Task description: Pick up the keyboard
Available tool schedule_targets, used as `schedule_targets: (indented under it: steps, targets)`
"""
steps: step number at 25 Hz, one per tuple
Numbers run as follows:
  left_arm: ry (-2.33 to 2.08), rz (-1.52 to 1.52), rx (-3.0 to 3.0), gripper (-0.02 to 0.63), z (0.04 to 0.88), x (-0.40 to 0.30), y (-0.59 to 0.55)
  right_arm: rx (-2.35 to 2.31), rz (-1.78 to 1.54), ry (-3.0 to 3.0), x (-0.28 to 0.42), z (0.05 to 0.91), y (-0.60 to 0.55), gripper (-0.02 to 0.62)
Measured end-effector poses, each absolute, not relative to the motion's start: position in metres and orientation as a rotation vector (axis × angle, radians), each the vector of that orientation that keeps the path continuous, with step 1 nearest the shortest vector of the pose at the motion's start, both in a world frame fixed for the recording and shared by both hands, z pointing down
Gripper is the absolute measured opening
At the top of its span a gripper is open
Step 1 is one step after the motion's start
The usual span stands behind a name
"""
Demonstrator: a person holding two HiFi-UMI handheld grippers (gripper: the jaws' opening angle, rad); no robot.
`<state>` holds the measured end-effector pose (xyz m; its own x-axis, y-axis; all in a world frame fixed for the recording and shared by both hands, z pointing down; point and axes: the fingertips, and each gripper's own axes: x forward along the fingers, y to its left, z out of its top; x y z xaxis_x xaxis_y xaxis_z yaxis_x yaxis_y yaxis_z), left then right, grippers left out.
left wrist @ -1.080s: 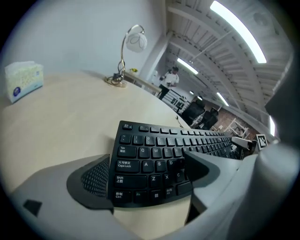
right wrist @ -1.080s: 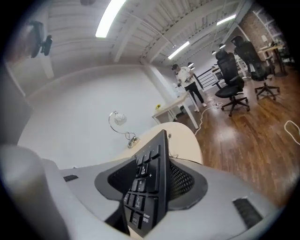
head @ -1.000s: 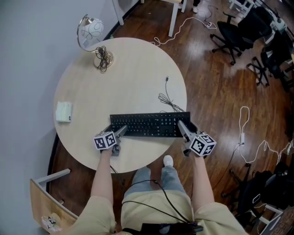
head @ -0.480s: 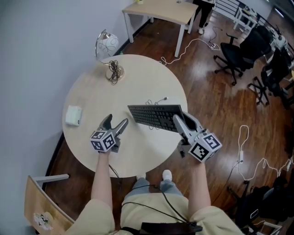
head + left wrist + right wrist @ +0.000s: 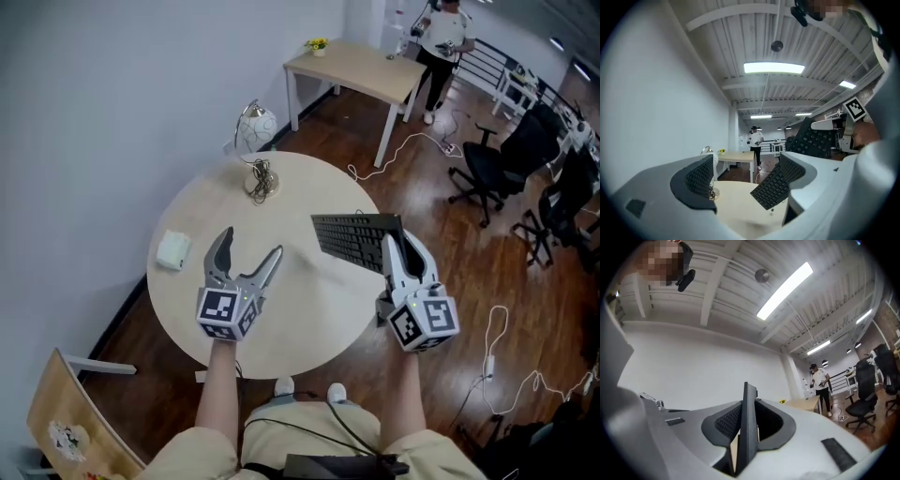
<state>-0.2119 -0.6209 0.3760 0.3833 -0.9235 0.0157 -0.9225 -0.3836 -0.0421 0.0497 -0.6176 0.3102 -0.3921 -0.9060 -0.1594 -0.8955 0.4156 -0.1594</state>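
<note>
Dark wood floor and a white wall frame a round, pale wooden surface (image 5: 300, 305), with a globe lamp (image 5: 255, 131) at its far edge and a small white box (image 5: 172, 250) near its left edge.

The black keyboard (image 5: 352, 239) is off the surface. It hangs in the air over the right side of the surface, tilted, and is held at its right end only. The right hand-held gripper (image 5: 398, 246) is clamped on that end, and in its own view the thin edge of the board stands squeezed between the two pads. The left hand-held gripper (image 5: 251, 244) hovers over the middle of the surface, near the keyboard's free end. Its jaws have just been closing but are partly apart, with nothing between them.

The keyboard looks like a stiff, light plastic slab, long for its thickness. Gripped at one end, it will probably lever downward and could twist or slip on the smooth casing. The keys give under pressure, so the firm rim of each short end is the better hold, and the free left end looks like the place for the empty gripper.
</note>
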Motion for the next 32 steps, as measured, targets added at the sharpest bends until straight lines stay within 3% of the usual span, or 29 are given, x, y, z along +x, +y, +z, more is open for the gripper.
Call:
schedule_targets:
  steps: [10,32]
  targets:
    - [1.806,-0.035,-2.374,0.426,0.310,-0.197,-0.589,-1.690,0.384,2.431,0.043,0.252,-0.593,0.094]
    - [1.927,-0.017,-2.284,0.425,0.302,-0.215,-0.585,-1.765,0.144,2.452,0.053,0.295,-0.594,0.094]
